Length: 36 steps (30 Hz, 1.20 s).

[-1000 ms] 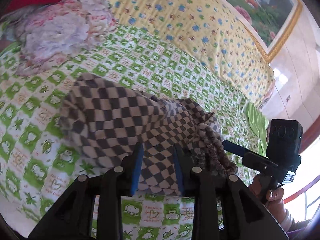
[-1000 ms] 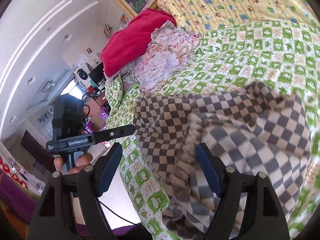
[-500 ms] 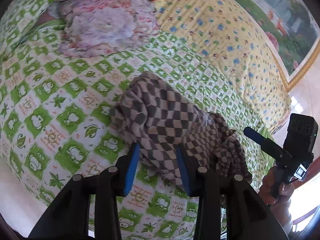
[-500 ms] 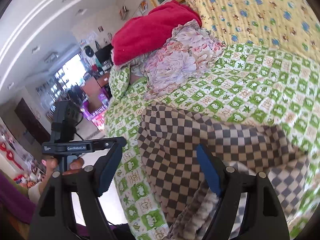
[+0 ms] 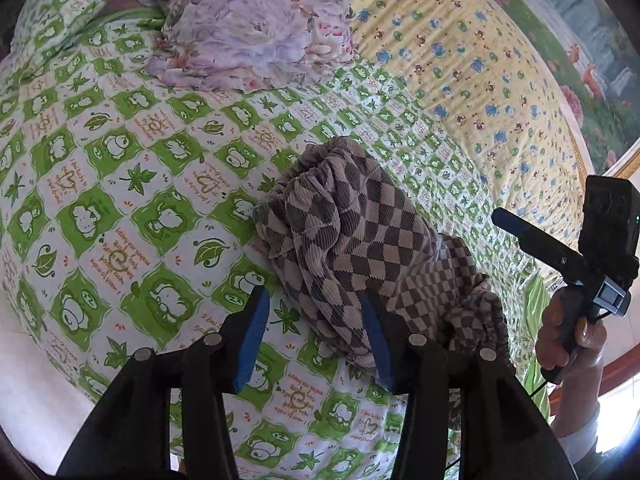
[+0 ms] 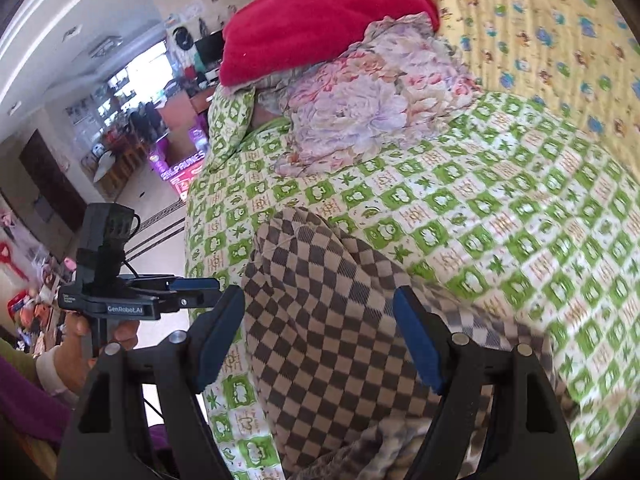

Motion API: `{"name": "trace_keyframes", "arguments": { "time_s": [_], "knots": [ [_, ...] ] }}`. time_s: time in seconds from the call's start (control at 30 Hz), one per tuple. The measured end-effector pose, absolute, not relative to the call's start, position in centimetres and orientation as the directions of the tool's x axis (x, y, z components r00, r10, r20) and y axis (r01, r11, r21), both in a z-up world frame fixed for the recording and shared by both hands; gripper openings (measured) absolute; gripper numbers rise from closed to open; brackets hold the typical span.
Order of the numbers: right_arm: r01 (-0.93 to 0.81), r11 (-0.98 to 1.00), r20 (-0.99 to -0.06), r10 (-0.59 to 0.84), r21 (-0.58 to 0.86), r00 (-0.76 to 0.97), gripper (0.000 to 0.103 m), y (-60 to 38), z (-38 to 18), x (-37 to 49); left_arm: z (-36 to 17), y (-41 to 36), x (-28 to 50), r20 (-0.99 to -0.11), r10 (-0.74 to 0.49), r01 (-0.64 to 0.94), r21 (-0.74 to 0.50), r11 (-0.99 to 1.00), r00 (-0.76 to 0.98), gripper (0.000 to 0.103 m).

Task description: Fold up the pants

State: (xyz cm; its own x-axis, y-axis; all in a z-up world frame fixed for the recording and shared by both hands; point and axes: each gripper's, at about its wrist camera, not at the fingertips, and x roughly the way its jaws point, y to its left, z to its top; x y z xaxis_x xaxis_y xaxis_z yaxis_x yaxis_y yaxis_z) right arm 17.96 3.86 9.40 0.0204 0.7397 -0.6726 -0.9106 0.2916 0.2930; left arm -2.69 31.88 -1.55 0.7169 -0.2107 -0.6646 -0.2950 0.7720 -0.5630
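The brown and beige checkered pants (image 5: 360,240) lie as a folded bundle on the green patterned bedspread (image 5: 120,200). My left gripper (image 5: 314,320) hovers at the bundle's near edge and its jaws are opening. The left blue pad stands clear of the cloth. The right pad sits against the fabric without pinching it. In the right wrist view the pants (image 6: 320,340) spread below my right gripper (image 6: 320,304), which is open with nothing pinched. Each gripper shows in the other's view, held by a hand: the right gripper (image 5: 560,248) and the left gripper (image 6: 188,286).
A floral cloth (image 6: 372,108) and a red blanket (image 6: 320,20) are piled at the head of the bed. A yellow printed sheet (image 6: 540,20) covers the far side. The bed's edge drops to the floor (image 6: 160,216) on the left, with furniture beyond.
My left jaws have widened and let go of the pants fold, which now rests on the bed. Both grippers have drawn back from the bundle and rolled; the right stays open.
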Motion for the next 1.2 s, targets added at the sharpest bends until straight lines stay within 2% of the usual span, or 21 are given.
{"name": "trace_keyframes", "arguments": {
  "time_s": [0.37,0.63,0.8,1.0,1.2],
  "knots": [
    [-0.959,0.153,-0.785,0.612,0.239,-0.098,0.076,10.0,7.1,21.7,-2.7,32.3,-0.2,-0.68,-0.236,-0.322,-0.587,0.743,0.695,0.049],
    [-0.955,0.039,-0.836,0.495,0.294,-0.237,0.072,14.5,3.0,24.3,-4.6,32.7,1.7,-0.698,-0.273,-0.349,-0.61,0.711,0.663,0.049],
    [-0.904,0.015,-0.811,0.45,0.427,-0.375,0.071,16.0,0.9,26.6,-5.9,32.7,2.6,-0.706,-0.293,-0.365,-0.621,0.693,0.645,0.05],
    [-0.787,-0.023,-0.704,0.431,0.617,-0.565,0.071,16.2,-0.1,29.3,-7.2,33.4,2.9,-0.681,-0.335,-0.363,-0.667,0.65,0.652,0.053],
    [-0.816,0.003,-0.75,0.395,0.578,-0.53,0.071,17.8,-2.0,29.1,-7.4,33.5,3.5,-0.686,-0.317,-0.371,-0.657,0.656,0.654,0.053]
  ]
}}
